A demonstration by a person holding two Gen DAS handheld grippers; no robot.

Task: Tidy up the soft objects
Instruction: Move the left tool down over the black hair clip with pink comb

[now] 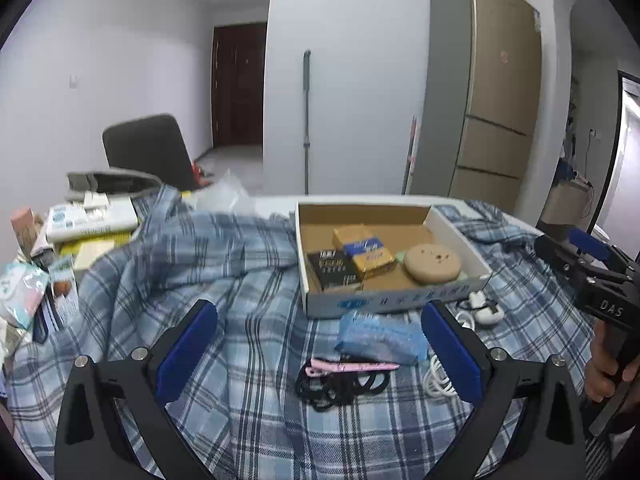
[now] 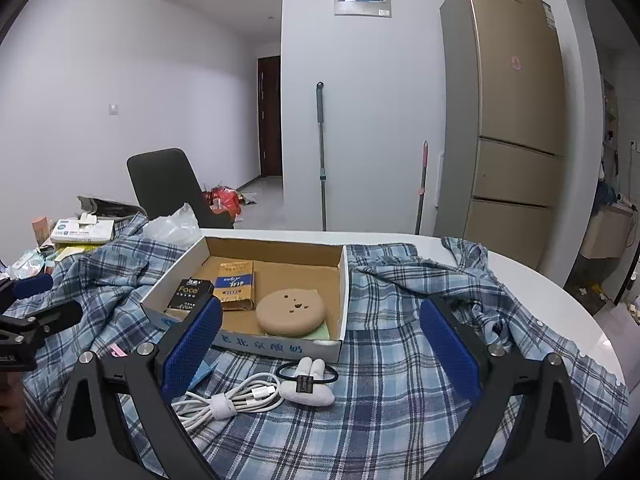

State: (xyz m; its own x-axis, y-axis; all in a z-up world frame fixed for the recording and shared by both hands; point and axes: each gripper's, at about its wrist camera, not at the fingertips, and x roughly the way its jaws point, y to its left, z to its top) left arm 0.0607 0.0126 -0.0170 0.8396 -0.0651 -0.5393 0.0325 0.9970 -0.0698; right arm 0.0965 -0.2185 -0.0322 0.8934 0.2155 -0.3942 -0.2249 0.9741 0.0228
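An open cardboard box (image 1: 460,232) (image 2: 344,280) lies on a blue plaid cloth (image 1: 240,264) (image 2: 400,380). It holds a round tan sponge (image 1: 432,263) (image 2: 291,312), a gold packet (image 1: 366,250) (image 2: 236,284) and a black packet (image 1: 334,270) (image 2: 190,293). In front of the box lie a blue tissue pack (image 1: 380,338), a pink clip (image 1: 348,368), black hair ties (image 1: 340,390), a coiled white cable (image 2: 228,400) (image 1: 438,380) and a white plush hair tie (image 2: 308,384) (image 1: 482,308). My left gripper (image 1: 318,356) is open above the clip and ties. My right gripper (image 2: 320,356) (image 1: 592,276) is open above the plush hair tie.
Boxes, packets and tissues (image 1: 88,220) are piled at the table's left end. A black chair (image 2: 168,184) stands behind the table. A gold fridge (image 2: 516,120) and a mop (image 2: 321,152) stand at the back wall. The white table edge (image 2: 560,292) curves at the right.
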